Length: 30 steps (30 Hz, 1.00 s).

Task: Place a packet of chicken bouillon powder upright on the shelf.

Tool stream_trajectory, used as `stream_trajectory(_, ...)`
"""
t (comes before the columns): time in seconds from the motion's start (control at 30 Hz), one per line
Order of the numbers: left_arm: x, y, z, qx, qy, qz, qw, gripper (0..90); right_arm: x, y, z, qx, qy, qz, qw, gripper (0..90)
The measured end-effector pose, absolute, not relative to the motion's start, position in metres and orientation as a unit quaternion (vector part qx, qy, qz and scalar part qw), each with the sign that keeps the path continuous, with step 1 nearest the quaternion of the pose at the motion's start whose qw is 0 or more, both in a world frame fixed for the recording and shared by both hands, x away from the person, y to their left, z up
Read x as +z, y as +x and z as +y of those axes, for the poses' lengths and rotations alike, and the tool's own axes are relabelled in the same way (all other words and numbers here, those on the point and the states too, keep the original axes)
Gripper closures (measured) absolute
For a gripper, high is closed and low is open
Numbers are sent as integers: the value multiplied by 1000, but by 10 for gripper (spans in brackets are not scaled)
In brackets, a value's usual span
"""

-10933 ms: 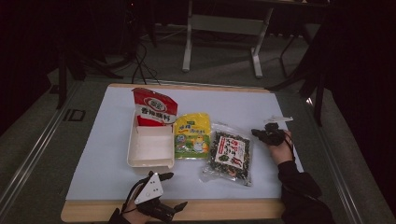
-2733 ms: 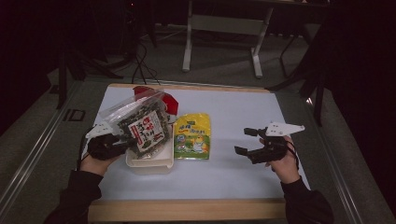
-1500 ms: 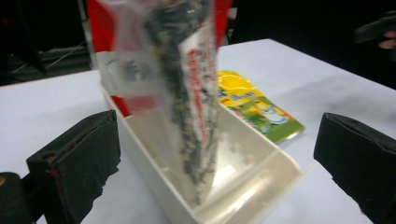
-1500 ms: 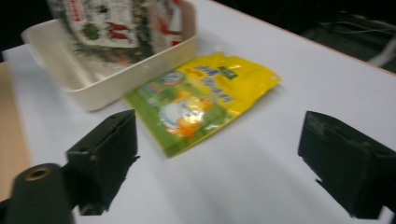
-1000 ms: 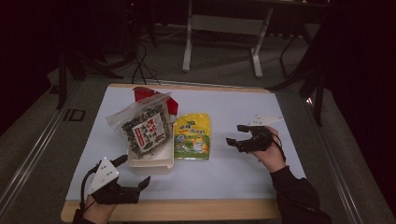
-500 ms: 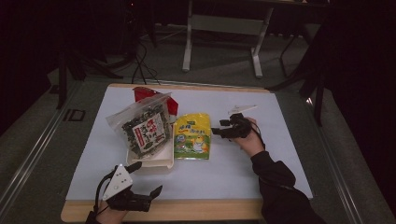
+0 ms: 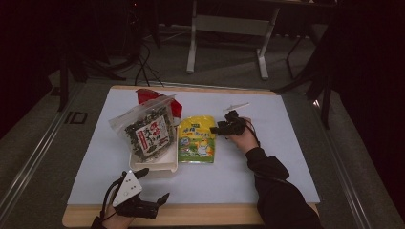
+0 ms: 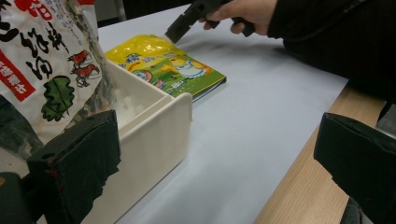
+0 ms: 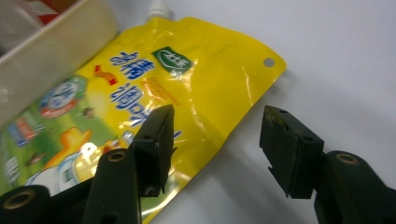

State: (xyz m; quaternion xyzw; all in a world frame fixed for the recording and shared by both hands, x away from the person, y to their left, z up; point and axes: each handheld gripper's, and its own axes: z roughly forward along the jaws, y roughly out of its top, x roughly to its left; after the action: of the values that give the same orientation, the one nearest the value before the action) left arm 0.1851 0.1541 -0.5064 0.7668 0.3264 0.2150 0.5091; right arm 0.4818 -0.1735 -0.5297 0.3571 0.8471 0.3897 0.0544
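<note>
A yellow spouted pouch [image 7: 197, 140] lies flat mid-table, to the right of a white tray [image 7: 154, 168]. A clear bag of seaweed [image 7: 145, 133] leans in that tray, with a red packet [image 7: 143, 95] behind it. My right gripper [image 7: 218, 127] hovers at the pouch's upper right corner. Its jaws have just been closing and stand open astride the pouch's edge [image 9: 205, 98], not pressing it. My left gripper [image 7: 154, 185] rests wide open at the near left table edge, holding nothing. In the left gripper view the tray corner [image 8: 159, 135] stands just ahead.
A blue-white mat [image 7: 267, 167] covers the wooden table [image 7: 215, 214]. A small white object [image 7: 236, 106] lies on the mat beyond the right hand. Dark floor, a rail and a table frame surround the table.
The right gripper has moved left and down to the pouch's corner, its jaws narrowing. The left gripper has shifted slightly right along the near edge.
</note>
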Motion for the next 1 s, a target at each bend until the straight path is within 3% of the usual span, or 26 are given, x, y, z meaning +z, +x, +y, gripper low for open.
stream_trajectory(0.2,-508,186,154,211,769,325,508,18,-540,501,-163,367,368,854,33,435)
stream_trajectory(0.3,-509,186,153,207,771,325,507,18,-541,505,-161,367,366,855,20,498)
stream_trajectory(0.4,-510,187,153,205,773,323,506,18,-539,504,-158,363,351,863,18,596)
stream_trajectory(0.53,-510,187,153,204,773,323,507,18,-535,500,-152,356,331,874,21,871)
stream_trajectory(0.57,-510,187,153,204,773,323,507,18,-534,499,-150,351,325,878,25,896)
stream_trajectory(1.0,-507,187,153,205,770,322,512,18,-515,482,-157,364,310,876,61,900)
